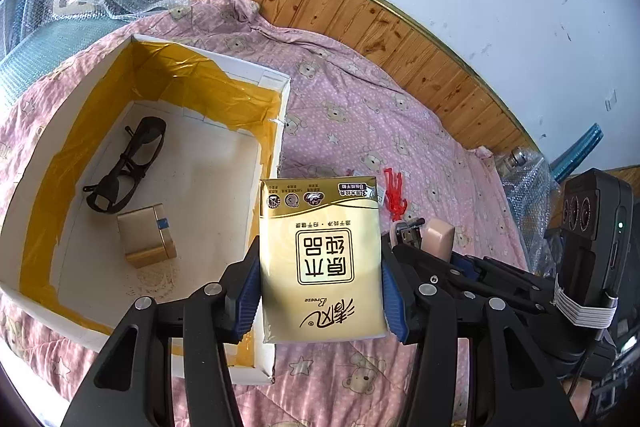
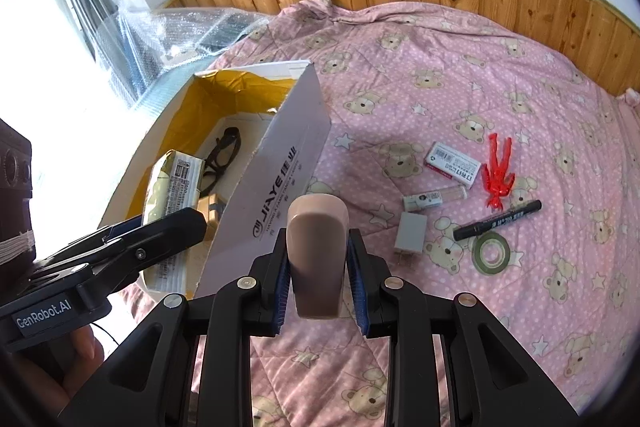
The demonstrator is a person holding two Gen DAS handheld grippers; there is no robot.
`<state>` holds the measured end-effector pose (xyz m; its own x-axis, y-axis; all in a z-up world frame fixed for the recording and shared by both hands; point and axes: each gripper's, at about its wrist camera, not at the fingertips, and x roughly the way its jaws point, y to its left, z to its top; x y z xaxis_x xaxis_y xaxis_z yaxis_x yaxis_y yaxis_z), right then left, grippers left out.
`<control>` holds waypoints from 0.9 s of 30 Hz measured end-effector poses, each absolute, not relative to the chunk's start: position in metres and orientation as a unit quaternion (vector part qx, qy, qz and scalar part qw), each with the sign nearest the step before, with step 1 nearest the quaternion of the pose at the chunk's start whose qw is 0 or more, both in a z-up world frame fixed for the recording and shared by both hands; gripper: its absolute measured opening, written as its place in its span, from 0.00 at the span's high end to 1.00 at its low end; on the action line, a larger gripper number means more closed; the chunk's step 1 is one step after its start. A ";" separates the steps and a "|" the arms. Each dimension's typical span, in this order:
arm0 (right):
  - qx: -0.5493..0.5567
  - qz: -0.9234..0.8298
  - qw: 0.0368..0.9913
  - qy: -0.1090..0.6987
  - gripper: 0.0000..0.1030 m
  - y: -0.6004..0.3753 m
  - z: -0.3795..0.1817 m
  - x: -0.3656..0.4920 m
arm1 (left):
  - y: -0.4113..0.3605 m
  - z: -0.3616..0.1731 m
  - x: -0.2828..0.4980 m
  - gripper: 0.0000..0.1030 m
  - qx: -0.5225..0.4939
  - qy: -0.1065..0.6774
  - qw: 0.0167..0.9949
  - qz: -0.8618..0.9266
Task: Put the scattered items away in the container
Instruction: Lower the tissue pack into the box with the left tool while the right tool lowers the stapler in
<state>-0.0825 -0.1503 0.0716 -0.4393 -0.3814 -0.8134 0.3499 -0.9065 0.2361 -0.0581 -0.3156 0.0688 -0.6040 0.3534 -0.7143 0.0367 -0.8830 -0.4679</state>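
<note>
Box (image 1: 276, 107): glasses (image 1: 128, 163), gold case (image 1: 146, 235) inside

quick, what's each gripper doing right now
Left gripper: shut on the tissue pack, at the box edge.
Right gripper: shut on a beige block.

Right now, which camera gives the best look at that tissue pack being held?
The left wrist view: the tissue pack fills the middle, printed face toward the camera, clamped between the left gripper pads. The right wrist view shows the tissue pack only edge-on over the box, partly hidden by the left gripper.
</note>
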 end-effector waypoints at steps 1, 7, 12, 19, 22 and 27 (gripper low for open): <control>0.482 -0.848 0.218 -0.015 0.73 -0.153 0.073 -0.083 | -0.318 0.070 -0.058 0.49 -0.434 -0.225 0.090 0.868; 0.477 -0.848 0.229 -0.008 0.73 -0.168 0.079 -0.090 | -0.331 0.074 -0.060 0.49 -0.428 -0.233 0.084 0.869; 0.473 -0.848 0.238 0.000 0.73 -0.181 0.083 -0.097 | -0.340 0.078 -0.065 0.49 -0.424 -0.237 0.078 0.871; 0.470 -0.847 0.249 0.006 0.73 -0.193 0.086 -0.109 | -0.352 0.077 -0.073 0.49 -0.423 -0.245 0.071 0.869; 0.469 -0.846 0.253 0.009 0.73 -0.198 0.086 -0.113 | -0.357 0.075 -0.077 0.49 -0.425 -0.248 0.068 0.868; 0.466 -0.845 0.261 0.013 0.73 -0.207 0.089 -0.123 | -0.363 0.072 -0.085 0.49 -0.428 -0.252 0.065 0.866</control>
<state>-0.1226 -0.2068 0.0886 -0.4292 -0.4284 -0.7951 0.4526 -0.8639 0.2212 -0.0848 -0.3626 0.0722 -0.6255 0.3275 -0.7081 0.1042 -0.8644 -0.4919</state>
